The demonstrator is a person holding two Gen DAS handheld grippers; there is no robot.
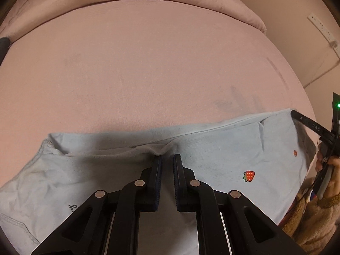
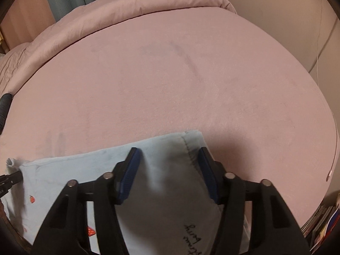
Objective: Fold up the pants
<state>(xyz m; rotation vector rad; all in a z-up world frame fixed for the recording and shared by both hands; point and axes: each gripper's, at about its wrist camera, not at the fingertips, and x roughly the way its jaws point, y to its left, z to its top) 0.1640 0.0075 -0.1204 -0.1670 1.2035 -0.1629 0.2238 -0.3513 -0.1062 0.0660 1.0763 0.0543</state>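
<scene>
Light blue pants [image 1: 223, 148] with small red strawberry prints lie folded along the near edge of a pink bed [image 1: 148, 63]. My left gripper [image 1: 167, 159] is over the middle of the pants, its jaws nearly together with a pinch of bunched cloth at the tips. My right gripper [image 2: 167, 155] is open wide, with the hem end of the pants [image 2: 170, 180] draped between its blue pads [image 2: 129, 174]. The right gripper also shows at the right edge of the left wrist view [image 1: 308, 123], at the pants' far corner.
A rolled pink duvet [image 2: 127, 10] runs along the far side of the bed. A power strip [image 1: 323, 27] hangs on the wall to the right. Books [image 2: 320, 223] stand low at the right. A dark object [image 2: 4, 106] sits at the bed's left edge.
</scene>
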